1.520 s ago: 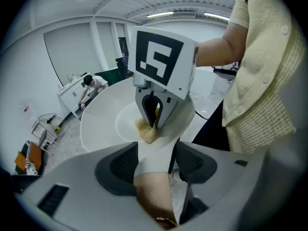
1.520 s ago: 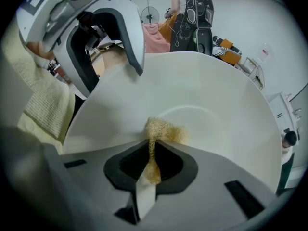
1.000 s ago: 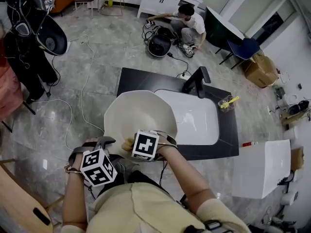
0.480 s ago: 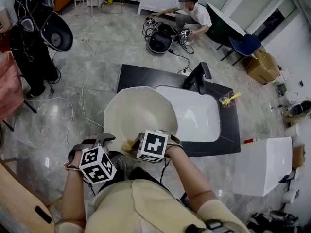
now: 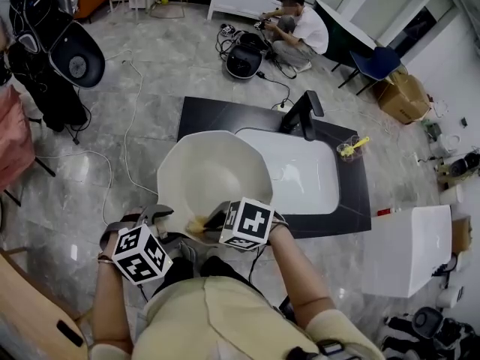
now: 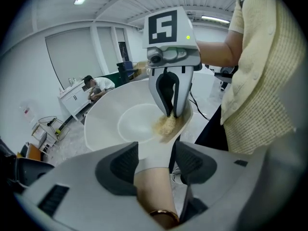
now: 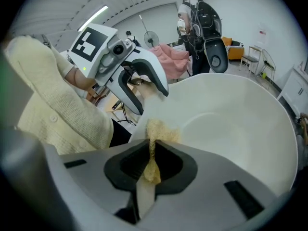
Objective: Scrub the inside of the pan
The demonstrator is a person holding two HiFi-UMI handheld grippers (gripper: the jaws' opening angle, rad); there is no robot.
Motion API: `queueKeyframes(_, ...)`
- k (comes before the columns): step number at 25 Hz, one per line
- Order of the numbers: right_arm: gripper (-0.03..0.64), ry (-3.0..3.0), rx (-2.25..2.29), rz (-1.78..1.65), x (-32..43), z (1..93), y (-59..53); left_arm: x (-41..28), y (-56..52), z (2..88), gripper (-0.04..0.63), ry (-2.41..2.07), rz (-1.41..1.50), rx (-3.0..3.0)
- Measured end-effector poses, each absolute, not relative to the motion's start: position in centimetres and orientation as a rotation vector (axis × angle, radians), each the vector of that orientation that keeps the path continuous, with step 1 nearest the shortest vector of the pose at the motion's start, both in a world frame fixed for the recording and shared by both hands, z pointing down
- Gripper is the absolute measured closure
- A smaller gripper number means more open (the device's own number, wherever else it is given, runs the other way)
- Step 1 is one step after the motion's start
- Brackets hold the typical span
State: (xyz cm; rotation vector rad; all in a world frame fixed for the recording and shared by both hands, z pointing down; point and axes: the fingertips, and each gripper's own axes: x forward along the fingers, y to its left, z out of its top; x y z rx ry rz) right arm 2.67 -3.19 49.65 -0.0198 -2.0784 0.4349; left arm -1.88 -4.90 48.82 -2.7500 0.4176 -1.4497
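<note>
A wide white pan is held over the dark counter's left end. My left gripper is shut on the pan's handle, whose white neck and tan grip run between the jaws. My right gripper is shut on a yellow scrub sponge. The sponge rests against the inside wall of the pan at its near rim, close to the handle. In the left gripper view the right gripper points down into the pan with the sponge at its tips.
A white sink basin with a black faucet sits right of the pan in the dark counter. A cup with a yellow brush stands at the counter's right. A white cabinet is lower right. Cables and a crouching person are beyond.
My right gripper has risen a little and tipped, keeping the sponge at the pan's near rim. The left gripper and the pan have stayed put.
</note>
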Motion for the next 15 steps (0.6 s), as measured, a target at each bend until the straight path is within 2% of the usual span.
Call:
queueKeyframes(6,0.569,-2.182,0.086,0.463,3.3,48.0,-4.2,-2.6,-5.4,46.8,0.350,0.506,-1.336,-2.837)
queueKeyframes(15,0.569,-2.347,0.297,0.408,3.9,44.4,-6.3,-1.7,-6.1,42.9,0.353,0.668,-1.000,-2.996)
